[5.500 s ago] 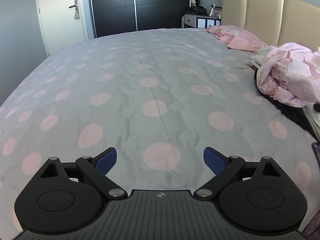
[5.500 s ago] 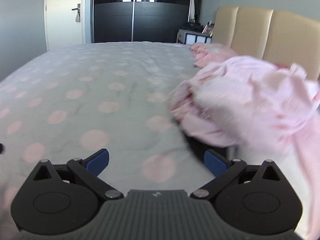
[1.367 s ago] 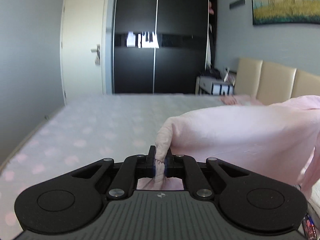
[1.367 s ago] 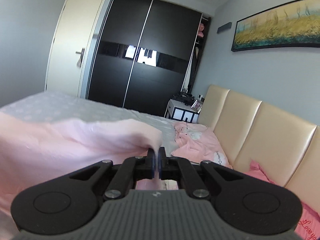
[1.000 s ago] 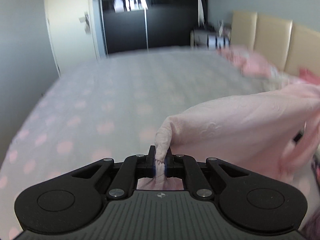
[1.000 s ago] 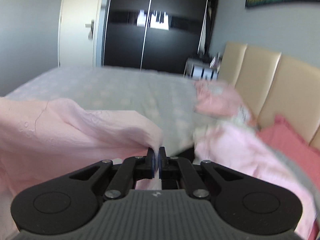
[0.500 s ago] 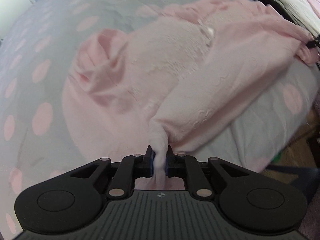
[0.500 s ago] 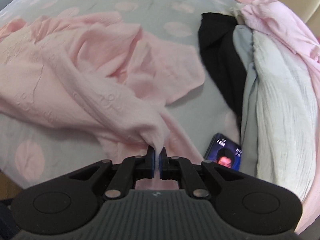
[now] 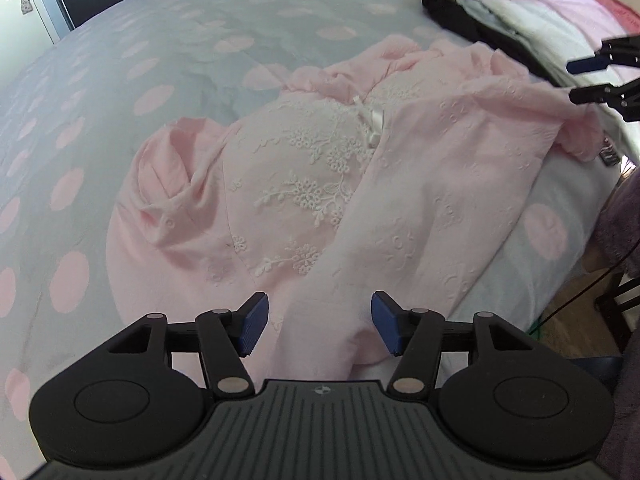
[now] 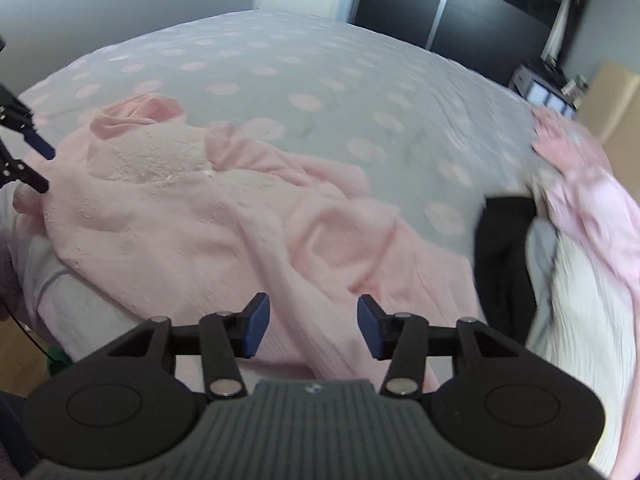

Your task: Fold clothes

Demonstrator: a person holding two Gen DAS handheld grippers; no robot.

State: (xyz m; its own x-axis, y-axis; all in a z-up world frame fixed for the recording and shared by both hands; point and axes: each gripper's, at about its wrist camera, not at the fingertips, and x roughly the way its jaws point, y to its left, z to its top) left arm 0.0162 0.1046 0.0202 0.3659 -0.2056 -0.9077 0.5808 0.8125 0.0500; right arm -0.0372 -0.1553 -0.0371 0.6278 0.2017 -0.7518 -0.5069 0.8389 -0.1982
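Observation:
A pink garment [image 9: 360,184] with white lace embroidery and a small bow lies spread and rumpled on the grey bed cover with pink dots [image 9: 120,60]. It also shows in the right wrist view [image 10: 224,220]. My left gripper [image 9: 318,326] is open and empty just above the garment's near hem at the bed's edge. My right gripper [image 10: 312,330] is open and empty above the garment's other near corner. The right gripper also shows at the right edge of the left wrist view [image 9: 592,80], open.
A pile of other clothes, black [image 10: 504,248], white [image 10: 580,300] and pink [image 10: 592,184], lies on the bed to the right of the garment. A headboard [image 10: 616,96] and a dark wardrobe [image 10: 460,4] stand beyond. The wooden floor [image 9: 568,320] lies below the bed's edge.
Both grippers laid the pink garment down on the bed, then opened and let it go. Half a second ago each was still shut on a corner of it.

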